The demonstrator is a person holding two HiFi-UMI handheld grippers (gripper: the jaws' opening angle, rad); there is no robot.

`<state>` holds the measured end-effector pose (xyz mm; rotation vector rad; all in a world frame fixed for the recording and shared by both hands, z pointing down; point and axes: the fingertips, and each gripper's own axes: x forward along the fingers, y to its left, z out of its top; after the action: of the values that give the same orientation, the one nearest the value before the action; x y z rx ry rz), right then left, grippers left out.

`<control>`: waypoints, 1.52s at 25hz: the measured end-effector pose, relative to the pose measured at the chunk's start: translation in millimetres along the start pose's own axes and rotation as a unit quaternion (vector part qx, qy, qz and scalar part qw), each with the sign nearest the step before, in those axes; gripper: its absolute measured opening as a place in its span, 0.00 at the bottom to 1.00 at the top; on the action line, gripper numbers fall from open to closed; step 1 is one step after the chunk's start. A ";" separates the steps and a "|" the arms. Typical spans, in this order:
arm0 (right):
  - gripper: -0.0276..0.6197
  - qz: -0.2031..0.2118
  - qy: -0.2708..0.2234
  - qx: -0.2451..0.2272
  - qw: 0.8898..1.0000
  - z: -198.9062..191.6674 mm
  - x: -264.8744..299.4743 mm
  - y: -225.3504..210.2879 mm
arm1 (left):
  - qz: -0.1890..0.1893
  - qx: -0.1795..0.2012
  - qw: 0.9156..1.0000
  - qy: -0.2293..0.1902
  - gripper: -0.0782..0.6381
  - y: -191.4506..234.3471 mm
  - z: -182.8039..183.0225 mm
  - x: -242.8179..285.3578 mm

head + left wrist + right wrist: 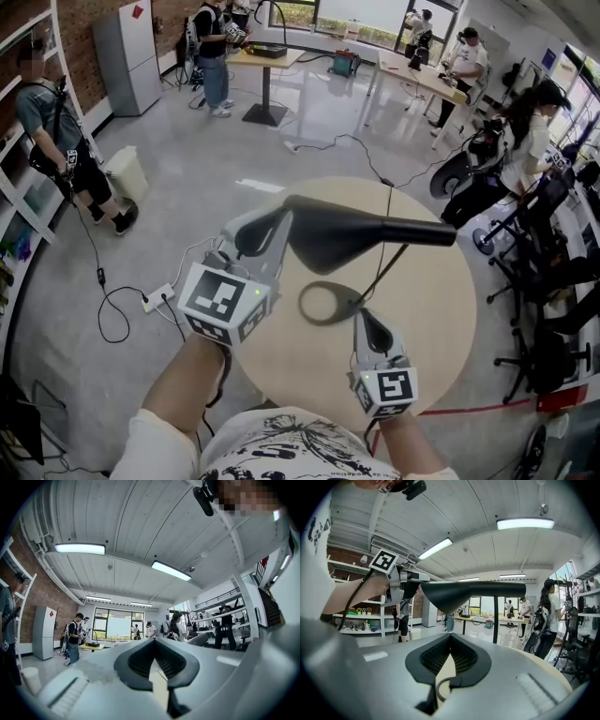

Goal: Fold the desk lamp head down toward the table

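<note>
Black lamp head (375, 234) is hanging level above the round table (441, 319) in the head view, carried on a thin stem (389, 267) rising from the ring base (305, 305) — it is not yet folded down. I am reading the left gripper (274, 232) as sitting right at the head's near end and touching it, likely so it can lever that end downward. The right gripper (366, 323) is resting on the table just beside the ring base, where the stem is rooted. My guess is that it is bracing the lamp against tipping.

Moving to the left gripper view, the jaws are drawn almost together. Only a slit of table is showing between them and no lamp is appearing there, so I am not calling it a pinch.

In the right gripper view the jaws are equally narrow, with an arc of the ring base showing through the slit rather than clearly clamped. The lamp head is spreading overhead, and the left gripper is meeting its tip.

Pale beige and smooth-looking, the table may be letting the base slide. Around it I am seeing a grey polished floor (309, 122), a power strip (157, 298) with cables, a brick wall (42, 592) and people (530, 141) working at desks.
</note>
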<state>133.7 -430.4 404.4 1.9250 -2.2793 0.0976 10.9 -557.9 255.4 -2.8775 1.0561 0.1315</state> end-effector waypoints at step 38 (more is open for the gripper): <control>0.06 -0.056 0.050 0.035 0.997 -61.3 -2.0 -30.8 | -0.059 -0.100 0.986 0.120 0.10 -68.6 -181.9 31.4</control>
<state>169.0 -424.5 462.9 2.0288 -2.1276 0.2582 89.2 -543.7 435.6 -3.1921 0.9526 -0.1282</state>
